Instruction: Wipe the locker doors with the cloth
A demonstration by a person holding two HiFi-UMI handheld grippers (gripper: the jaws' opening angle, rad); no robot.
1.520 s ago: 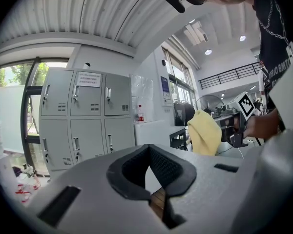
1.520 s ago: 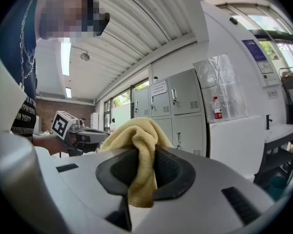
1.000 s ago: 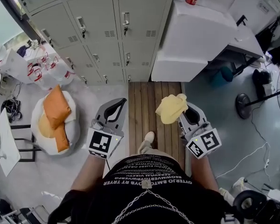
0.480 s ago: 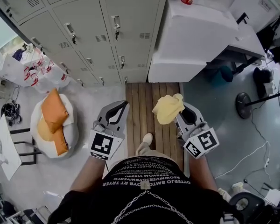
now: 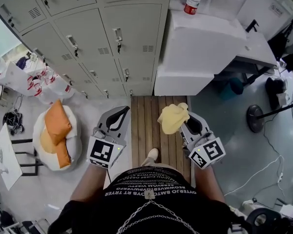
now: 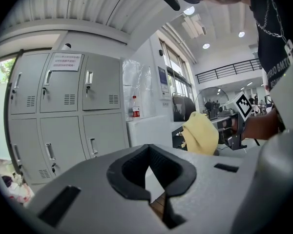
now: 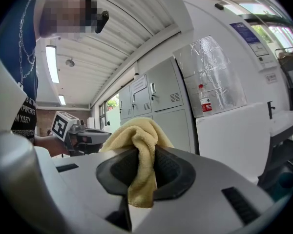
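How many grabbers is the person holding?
2. The left hand-held gripper, on the left, is shut and empty; the right hand-held gripper, on the right, pinches the yellow cloth.

Lockers (image 5: 132, 38): smooth matt grey painted metal. Cloth (image 5: 172, 118): soft yellow terry, fuzzy nap. Slats (image 5: 151, 126) before lockers: matt brown wood. Bags (image 5: 36, 79) left of lockers: glossy plastic. Left gripper (image 6: 149, 150), right gripper (image 7: 142, 152): matt grey plastic, ribbed black pads (image 7: 173, 172).
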